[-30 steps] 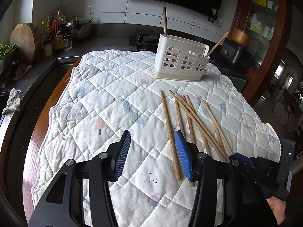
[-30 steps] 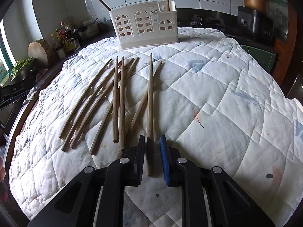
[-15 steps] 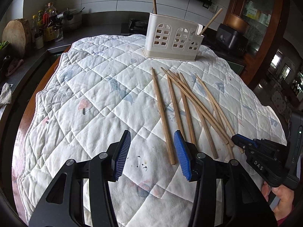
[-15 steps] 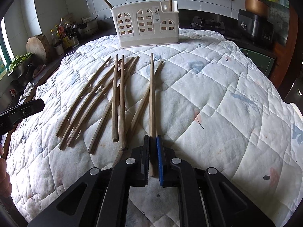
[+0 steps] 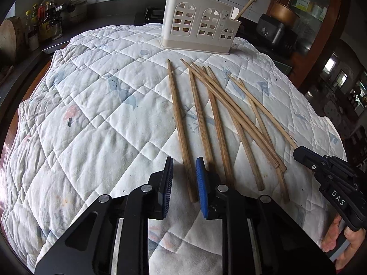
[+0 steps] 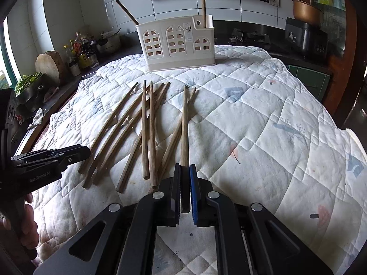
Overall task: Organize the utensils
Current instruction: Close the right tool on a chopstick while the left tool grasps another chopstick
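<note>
Picking-up step: right gripper (image 6: 183,171) pinching one chopstick (image 6: 184,123) at frame bottom, left gripper (image 5: 183,171) closing around another chopstick (image 5: 181,126), pads not yet touching; next, probably lifting both into the white holder (image 6: 175,43) at top middle.

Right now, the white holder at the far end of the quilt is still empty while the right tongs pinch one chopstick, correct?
Not quite: the white holder is not empty. The right wrist view shows two sticks already standing in it. The rest holds: it sits at the quilt's far end, and the right tongs pinch one chopstick.
</note>
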### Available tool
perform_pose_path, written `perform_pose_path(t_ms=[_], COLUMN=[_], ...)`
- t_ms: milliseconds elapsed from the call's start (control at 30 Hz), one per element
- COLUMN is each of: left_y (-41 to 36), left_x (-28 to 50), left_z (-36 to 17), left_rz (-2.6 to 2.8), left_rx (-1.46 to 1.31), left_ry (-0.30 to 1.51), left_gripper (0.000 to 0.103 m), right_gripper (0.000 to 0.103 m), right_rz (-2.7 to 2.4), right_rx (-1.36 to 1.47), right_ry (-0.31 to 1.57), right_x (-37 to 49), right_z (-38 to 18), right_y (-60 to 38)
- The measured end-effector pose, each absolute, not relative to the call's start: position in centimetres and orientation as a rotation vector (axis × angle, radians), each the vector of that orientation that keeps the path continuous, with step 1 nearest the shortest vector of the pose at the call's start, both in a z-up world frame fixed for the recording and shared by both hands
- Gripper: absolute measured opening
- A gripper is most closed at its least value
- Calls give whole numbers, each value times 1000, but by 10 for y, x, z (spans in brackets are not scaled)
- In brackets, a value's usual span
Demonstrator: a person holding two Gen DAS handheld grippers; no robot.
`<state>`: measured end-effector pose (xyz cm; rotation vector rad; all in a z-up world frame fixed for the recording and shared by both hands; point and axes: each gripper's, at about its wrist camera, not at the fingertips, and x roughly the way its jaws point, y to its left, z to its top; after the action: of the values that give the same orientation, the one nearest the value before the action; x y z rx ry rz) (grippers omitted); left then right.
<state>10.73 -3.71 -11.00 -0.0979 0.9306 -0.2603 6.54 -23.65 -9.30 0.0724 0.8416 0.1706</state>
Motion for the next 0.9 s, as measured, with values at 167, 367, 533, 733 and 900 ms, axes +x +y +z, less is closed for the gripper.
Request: perform_pose_path(t_ms=[167,367,533,733,900], left_y=[-41,-45,-48,-42,-32], left_x=[115,119,121,117,111], left_z=[-115,-118,-117,-102,-72], left_rz=[-246,-214,-164,-153,-151], left_rx=[-104,-89,-48,-63,-72], left_ry=[940,931,926,895,819], left_gripper=[20,17,7,6,6], right_gripper=[7,7,7,7,7], right_rz=[171,171,169,166,171], right_rx=[78,90,93,86,82], right_ry=[837,819,795,763,720], right_x=[65,65,63,62,65], right_z=[-92,-86,-77,-64,-43], right_y=[-237,-240,-242,-243,-247])
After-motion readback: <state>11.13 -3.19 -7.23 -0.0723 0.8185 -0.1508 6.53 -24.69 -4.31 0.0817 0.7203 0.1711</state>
